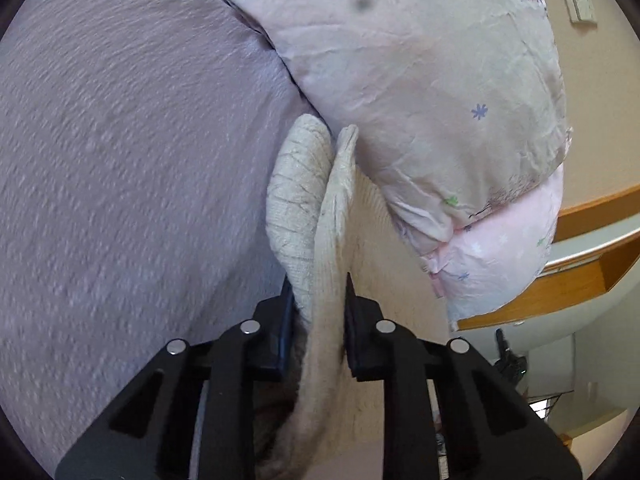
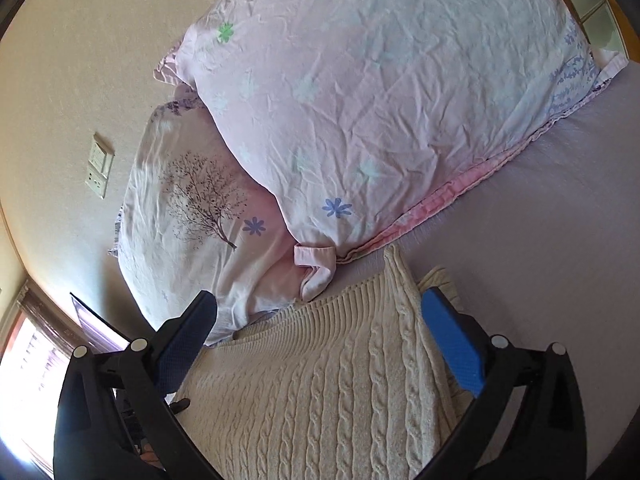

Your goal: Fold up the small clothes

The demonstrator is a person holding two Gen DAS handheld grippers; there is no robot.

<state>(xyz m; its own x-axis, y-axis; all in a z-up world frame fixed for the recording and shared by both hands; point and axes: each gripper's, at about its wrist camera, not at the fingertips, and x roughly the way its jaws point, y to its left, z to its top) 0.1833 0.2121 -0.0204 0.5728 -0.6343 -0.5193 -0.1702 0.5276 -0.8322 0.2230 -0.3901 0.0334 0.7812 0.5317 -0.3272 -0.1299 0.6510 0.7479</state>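
Note:
A cream cable-knit sweater (image 2: 320, 380) lies on the lilac bed sheet (image 2: 540, 240) in the right wrist view, its ribbed hem toward the pillows. My right gripper (image 2: 320, 312) is open, its blue pads wide apart on either side of the sweater, just above it. In the left wrist view my left gripper (image 1: 318, 292) is shut on a bunched edge of the cream sweater (image 1: 320, 216), which stands up between the fingers above the sheet (image 1: 120, 160).
Two pink floral pillows (image 2: 360, 100) are stacked at the head of the bed, just beyond the sweater; they also show in the left wrist view (image 1: 420, 80). A wall with a switch plate (image 2: 98, 170) is behind them. A wooden ledge (image 1: 592, 240) stands beside the bed.

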